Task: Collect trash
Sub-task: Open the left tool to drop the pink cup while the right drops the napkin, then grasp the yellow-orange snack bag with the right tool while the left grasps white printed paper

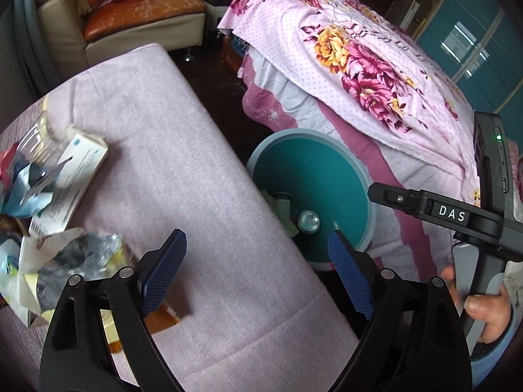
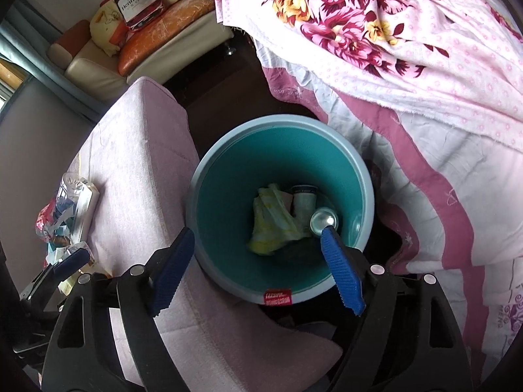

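Both hand-held grippers are open and empty: the right hand-held gripper (image 2: 258, 261) hangs over the bin (image 2: 366, 176), which already holds a can (image 2: 323, 220) and a yellow bag (image 2: 271, 225). The left hand-held gripper (image 1: 258, 261) hovers over the worktop (image 1: 202, 170), near its right edge. Remaining trash, a white box (image 1: 78, 170) and crumpled wrappers (image 1: 75, 261), lies along the left edge; the left one should probably swing there and close on one piece squarely.
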Motion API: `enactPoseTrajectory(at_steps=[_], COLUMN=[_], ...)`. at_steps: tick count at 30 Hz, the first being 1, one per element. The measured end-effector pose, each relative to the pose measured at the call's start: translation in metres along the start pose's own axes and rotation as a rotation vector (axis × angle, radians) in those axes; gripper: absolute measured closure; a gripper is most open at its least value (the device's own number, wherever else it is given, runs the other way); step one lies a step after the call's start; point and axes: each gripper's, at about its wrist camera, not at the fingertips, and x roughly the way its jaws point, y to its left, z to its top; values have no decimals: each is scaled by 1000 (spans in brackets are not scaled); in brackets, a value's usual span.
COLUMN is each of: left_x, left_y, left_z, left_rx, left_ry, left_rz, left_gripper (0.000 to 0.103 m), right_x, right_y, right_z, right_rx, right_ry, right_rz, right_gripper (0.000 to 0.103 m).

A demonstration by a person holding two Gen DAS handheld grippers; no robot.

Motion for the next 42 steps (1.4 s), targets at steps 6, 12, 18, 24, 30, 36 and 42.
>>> enactPoseTrajectory(at_steps=[6, 12, 18, 24, 30, 36, 42], left_x=[-18, -42, -65, -84, -86, -78, -76], left_y=[19, 45, 77, 106, 141, 177, 199], left_z=[-16, -36, -63, -90, -115, -132, -144], left_rx=[-38, -93, -162, -218, -291, -378, -420], left_ry=[-17, -48, -78, -102, -104, -83, -77], left_rz=[2, 4, 16, 15, 49, 64, 64], left_gripper=[14, 14, 14, 14, 13, 14, 14], right_x=[-5, -11, -7, 8, 26, 37, 51], right_y=[15, 40, 80, 124, 169, 209, 238], right_z=[-10, -22, -40, -64, -85, -91, -89], right_rx=[-18, -68, -157, -258, -356, -438, -531], right_ry=[11, 15, 48, 100, 151, 171, 144], right_rz=[1, 13, 45, 80, 112, 147, 186], right_gripper=[27, 26, 26, 26, 26, 26, 20])
